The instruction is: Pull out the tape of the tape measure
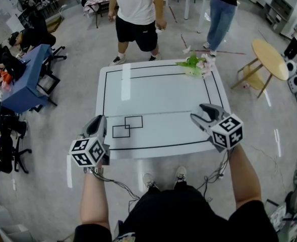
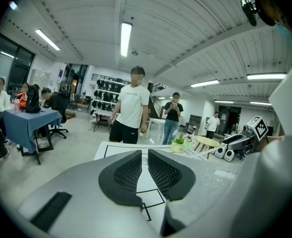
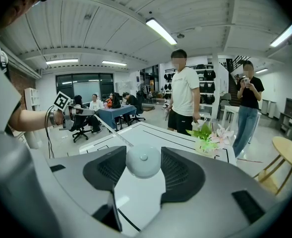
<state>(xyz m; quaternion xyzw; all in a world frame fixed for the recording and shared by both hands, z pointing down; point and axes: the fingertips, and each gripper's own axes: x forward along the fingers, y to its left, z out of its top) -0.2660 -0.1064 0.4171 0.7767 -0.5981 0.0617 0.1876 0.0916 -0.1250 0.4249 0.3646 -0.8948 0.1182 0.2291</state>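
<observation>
While both grippers hang over the near edge of the white table (image 1: 158,92), a person in a white shirt (image 1: 135,14) stands at its far end, beside a small potted plant with pale flowers (image 1: 193,64) on the far right corner. The right gripper (image 1: 196,112) has its jaws spread wide, and they are clamped on the tape measure (image 3: 143,161), a round pale grey case with a small button at its centre, both dark ribbed pads pressing against its sides. The left gripper (image 1: 102,118) is well apart from it, over the left side of the table, with its jaws drawn almost together, only a thin slit between the pads. The tape (image 3: 113,130) runs as a narrow pale strip from the case across to the left gripper's tips, where the jaws pinch its end. It hangs straight above the tabletop between the two grippers.
</observation>
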